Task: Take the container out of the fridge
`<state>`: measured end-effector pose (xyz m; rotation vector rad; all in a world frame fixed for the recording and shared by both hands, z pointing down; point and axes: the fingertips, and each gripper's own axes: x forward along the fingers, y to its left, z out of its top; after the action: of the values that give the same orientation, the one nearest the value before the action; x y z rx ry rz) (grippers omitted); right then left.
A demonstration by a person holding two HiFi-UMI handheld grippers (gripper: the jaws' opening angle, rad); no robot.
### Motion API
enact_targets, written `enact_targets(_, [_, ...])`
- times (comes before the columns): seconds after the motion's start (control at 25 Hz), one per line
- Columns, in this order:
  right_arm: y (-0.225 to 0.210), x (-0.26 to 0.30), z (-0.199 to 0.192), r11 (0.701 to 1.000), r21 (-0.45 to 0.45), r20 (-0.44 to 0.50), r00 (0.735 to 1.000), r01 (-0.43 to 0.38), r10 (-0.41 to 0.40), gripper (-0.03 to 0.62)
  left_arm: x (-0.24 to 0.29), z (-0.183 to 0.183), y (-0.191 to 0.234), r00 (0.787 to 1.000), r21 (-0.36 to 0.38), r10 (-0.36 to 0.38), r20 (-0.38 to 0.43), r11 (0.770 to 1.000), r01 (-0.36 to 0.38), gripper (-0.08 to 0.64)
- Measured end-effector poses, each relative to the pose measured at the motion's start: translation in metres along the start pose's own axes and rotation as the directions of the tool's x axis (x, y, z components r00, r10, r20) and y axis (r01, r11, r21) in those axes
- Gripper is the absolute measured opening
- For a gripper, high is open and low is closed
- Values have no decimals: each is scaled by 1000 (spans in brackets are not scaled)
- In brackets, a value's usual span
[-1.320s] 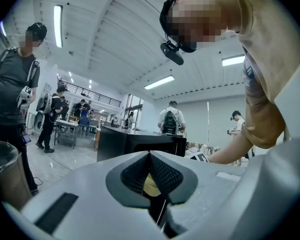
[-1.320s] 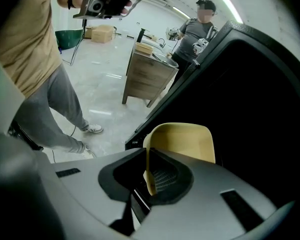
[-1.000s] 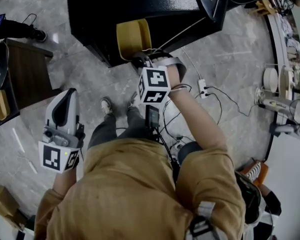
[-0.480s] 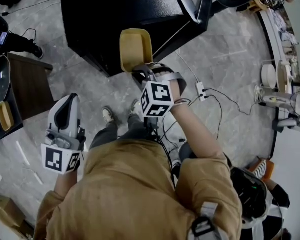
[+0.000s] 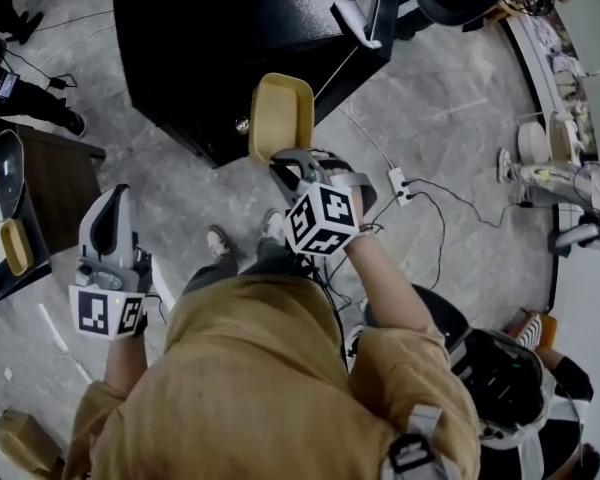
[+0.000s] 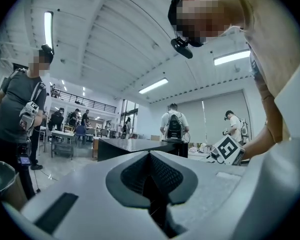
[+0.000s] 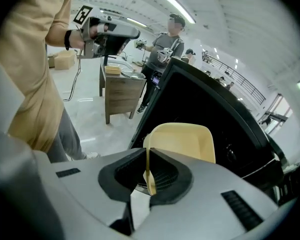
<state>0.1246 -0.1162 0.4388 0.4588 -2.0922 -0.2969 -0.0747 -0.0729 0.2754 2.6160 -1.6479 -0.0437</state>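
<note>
The right claw (image 5: pixel 288 164) was pinched shut on the near rim of the yellow container (image 5: pixel 280 114) — the container stuck out ahead of it, long way pointing at the black fridge (image 5: pixel 230 38) close by. The left claw (image 5: pixel 108 208) was closed and empty — well off to the side.

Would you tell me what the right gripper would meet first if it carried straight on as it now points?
The right gripper is shut on the rim of the yellow container, so that travels with it. Beyond it, the black fridge looks first in line, though depth is hard to judge.
</note>
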Motion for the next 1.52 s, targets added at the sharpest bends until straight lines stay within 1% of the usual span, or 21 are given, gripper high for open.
enact_targets(0.2, [-4,-21,-3,995,94,22,999,37,-40,18,-1,8,0,1000,5,7,20,1000,-7,2])
enact_targets(0.48, [-15,-47,-2,977,200,63,994,79,-93,18,-1,18,-6,999,15,-2,38,1000,2,2])
enact_targets(0.64, [-18,-60,-5,960,263,79,990,94,-119,18,-3,21,-6,999,17,-1,45,1000,1,2])
enact_targets(0.84, [-22,-77,-5,931,345,104,980,122,-167,18,-7,23,-7,999,22,2,51,1000,-3,2])
enact_targets(1.04, [-22,-91,-4,909,394,128,971,137,-202,18,-11,28,-7,998,27,0,58,1000,-1,2])
enact_targets(1.2, [-26,-102,1,898,413,144,963,149,-226,18,-13,38,-9,997,27,-12,79,1000,10,2])
enact_targets(1.36, [-31,-112,7,885,441,171,954,147,-244,17,-13,47,-10,995,32,-21,102,999,18,2])
enact_targets(1.52, [-39,-117,11,868,475,204,942,141,-265,18,-9,48,-5,993,32,-20,113,999,16,2])
